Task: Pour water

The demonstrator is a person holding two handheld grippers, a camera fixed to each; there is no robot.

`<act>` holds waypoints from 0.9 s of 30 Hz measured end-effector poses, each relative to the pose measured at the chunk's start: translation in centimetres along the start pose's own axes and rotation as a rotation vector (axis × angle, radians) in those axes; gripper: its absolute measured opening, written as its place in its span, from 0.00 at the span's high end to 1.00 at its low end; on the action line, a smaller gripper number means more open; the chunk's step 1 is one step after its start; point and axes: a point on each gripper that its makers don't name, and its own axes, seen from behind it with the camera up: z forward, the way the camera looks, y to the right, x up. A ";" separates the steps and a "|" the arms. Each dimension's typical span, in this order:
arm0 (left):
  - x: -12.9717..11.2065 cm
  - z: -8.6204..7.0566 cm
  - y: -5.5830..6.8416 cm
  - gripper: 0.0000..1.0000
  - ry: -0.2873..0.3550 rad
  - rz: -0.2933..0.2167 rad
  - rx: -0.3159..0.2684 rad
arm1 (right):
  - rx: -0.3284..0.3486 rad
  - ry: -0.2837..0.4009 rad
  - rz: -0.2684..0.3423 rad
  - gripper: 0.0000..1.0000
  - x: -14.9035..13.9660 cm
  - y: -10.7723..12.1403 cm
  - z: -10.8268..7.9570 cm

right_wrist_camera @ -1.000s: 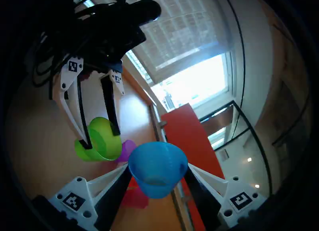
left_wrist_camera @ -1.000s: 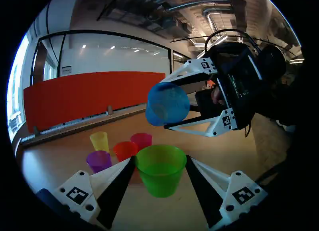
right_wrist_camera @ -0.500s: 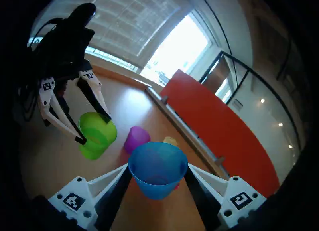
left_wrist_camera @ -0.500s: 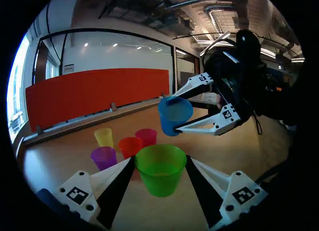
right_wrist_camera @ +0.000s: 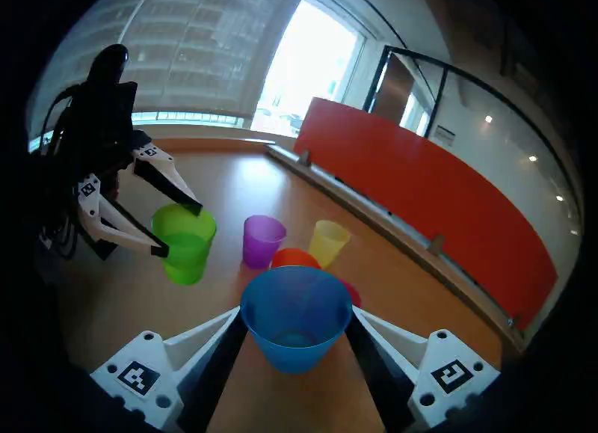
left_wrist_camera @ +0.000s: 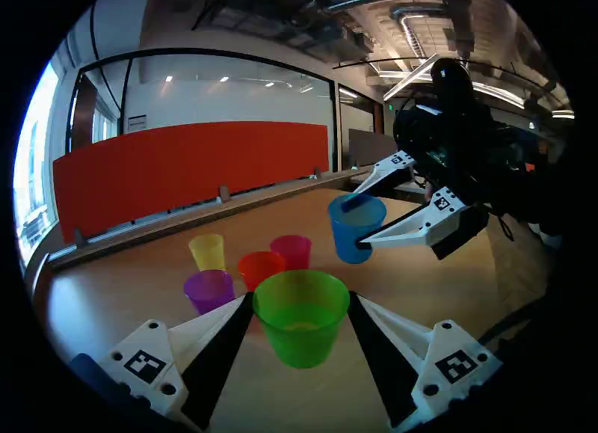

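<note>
My left gripper [left_wrist_camera: 300, 298] is clamping its jaws on the green cup [left_wrist_camera: 301, 332], water seemingly inside, near the purple cup [left_wrist_camera: 209, 289]; my right gripper [right_wrist_camera: 296, 312] is clamping the blue cup [right_wrist_camera: 296, 339] upright. Tilting either is risking a spill onto the table [left_wrist_camera: 426, 280]

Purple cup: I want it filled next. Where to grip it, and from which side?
Pinch the purple cup by its wall just below the rim, one finger each side: it stands upright and widens upward. Probably approach from where the left gripper is; the orange cup and yellow cup crowd its other sides.
</note>
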 end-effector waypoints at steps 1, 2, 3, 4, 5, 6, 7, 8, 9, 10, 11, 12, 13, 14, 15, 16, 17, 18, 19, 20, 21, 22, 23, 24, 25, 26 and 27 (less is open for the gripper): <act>-0.1 0.1 -0.2 0.10 -0.002 0.000 0.004 | -0.001 -0.008 0.003 0.09 -0.3 0.0 -0.1; -0.1 0.1 -0.4 0.10 -0.005 -0.001 0.008 | -0.001 -0.015 0.006 0.09 -0.6 0.1 -0.1; -0.2 0.2 -0.6 0.10 -0.007 -0.001 0.011 | -0.002 -0.022 0.009 0.09 -0.8 0.1 -0.2; -0.3 0.2 -0.9 0.10 -0.010 -0.001 0.016 | -0.004 -0.028 0.015 0.10 -1.1 0.3 -0.2; -0.4 0.3 -1.1 0.10 -0.012 -0.001 0.021 | -0.005 -0.033 0.021 0.10 -1.4 0.4 -0.2; -0.5 0.4 -1.3 0.10 -0.015 -0.001 0.025 | -0.007 -0.039 0.027 0.10 -1.6 0.5 -0.3; -0.6 0.5 -1.4 0.10 -0.018 -0.001 0.029 | -0.008 -0.043 0.035 0.10 -1.9 0.6 -0.3; -0.7 0.5 -1.6 0.10 -0.021 -0.001 0.032 | -0.008 -0.048 0.043 0.10 -2.1 0.6 -0.4; -0.8 0.6 -1.8 0.10 -0.024 -0.001 0.035 | -0.009 -0.052 0.050 0.10 -2.3 0.7 -0.4; -1.0 0.7 -2.0 0.10 -0.026 0.000 0.040 | -0.009 -0.054 0.056 0.10 -2.5 0.8 -0.5; -1.0 0.7 -2.2 0.10 -0.028 0.000 0.044 | -0.008 -0.056 0.060 0.10 -2.7 0.8 -0.6; -1.1 0.8 -2.4 0.10 -0.031 0.001 0.048 | -0.008 -0.058 0.065 0.10 -2.8 0.9 -0.7; -1.4 0.9 -2.7 0.10 -0.036 0.001 0.053 | -0.009 -0.061 0.066 0.10 -3.0 0.9 -0.8; -1.5 1.0 -2.9 0.10 -0.041 0.001 0.058 | -0.010 -0.064 0.067 0.10 -3.2 1.0 -0.9; -1.7 1.1 -3.1 0.10 -0.046 0.000 0.062 | -0.011 -0.067 0.067 0.10 -3.4 1.0 -1.0; -1.9 1.3 -3.4 0.10 -0.050 -0.002 0.066 | -0.012 -0.069 0.068 0.10 -3.5 1.1 -1.1; -2.1 1.3 -3.6 0.10 -0.054 -0.004 0.070 | -0.014 -0.071 0.068 0.10 -3.6 1.1 -1.1; -2.3 1.4 -3.8 0.10 -0.058 -0.006 0.074 | -0.015 -0.072 0.068 0.10 -3.7 1.2 -1.2; -2.4 1.5 -4.0 0.10 -0.061 -0.010 0.076 | -0.016 -0.075 0.071 0.10 -3.9 1.2 -1.3; -2.5 1.6 -4.1 0.10 -0.064 -0.014 0.078 | -0.017 -0.077 0.073 0.10 -4.0 1.3 -1.4; -2.7 1.7 -4.3 0.10 -0.067 -0.018 0.080 | -0.019 -0.079 0.075 0.10 -4.2 1.3 -1.5; -2.8 1.7 -4.5 0.10 -0.071 -0.022 0.083 | -0.020 -0.081 0.078 0.09 -4.3 1.4 -1.5; -3.0 1.8 -4.7 0.10 -0.074 -0.026 0.086 | -0.021 -0.082 0.081 0.09 -4.4 1.5 -1.6; -3.1 1.8 -4.9 0.10 -0.078 -0.030 0.089 | -0.023 -0.084 0.083 0.09 -4.5 1.6 -1.6; -3.3 1.9 -5.2 0.10 -0.082 -0.034 0.095 | -0.025 -0.085 0.086 0.09 -4.6 1.6 -1.7; -3.5 1.9 -5.5 0.10 -0.086 -0.038 0.100 | -0.026 -0.085 0.088 0.09 -4.6 1.7 -1.7; -3.6 2.0 -5.8 0.10 -0.090 -0.042 0.105 | -0.028 -0.086 0.090 0.10 -4.7 1.8 -1.8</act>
